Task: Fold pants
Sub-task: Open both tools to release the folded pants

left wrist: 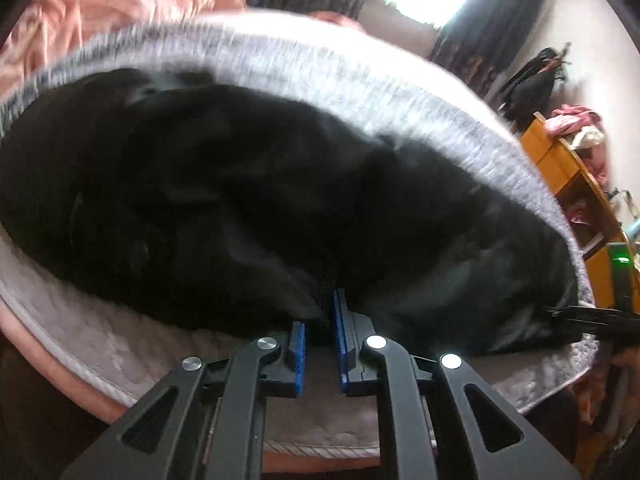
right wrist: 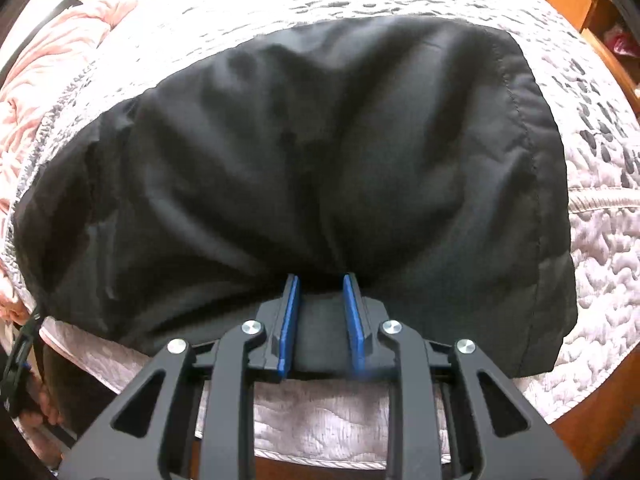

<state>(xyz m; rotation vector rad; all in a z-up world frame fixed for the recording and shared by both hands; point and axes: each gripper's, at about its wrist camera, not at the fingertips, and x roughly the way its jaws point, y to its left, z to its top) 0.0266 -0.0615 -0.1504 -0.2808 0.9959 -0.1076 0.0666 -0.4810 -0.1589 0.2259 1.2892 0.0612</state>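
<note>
Across the quilted grey-white bedspread on the bed lie the black woven pants, rumpled (stitched hem at right). Their near edge is bunched, pinched in the right gripper jaws; the left gripper jaws clamp another fold.

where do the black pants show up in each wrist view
Left wrist view: the black pants fill the middle, from the left edge to the lower right, blurred, with the left gripper at their near edge.
Right wrist view: the pants fill the centre, hem seam at the right, near edge bunched in the right gripper.
Shared landmark: the pale quilted bedspread under the pants.
</note>
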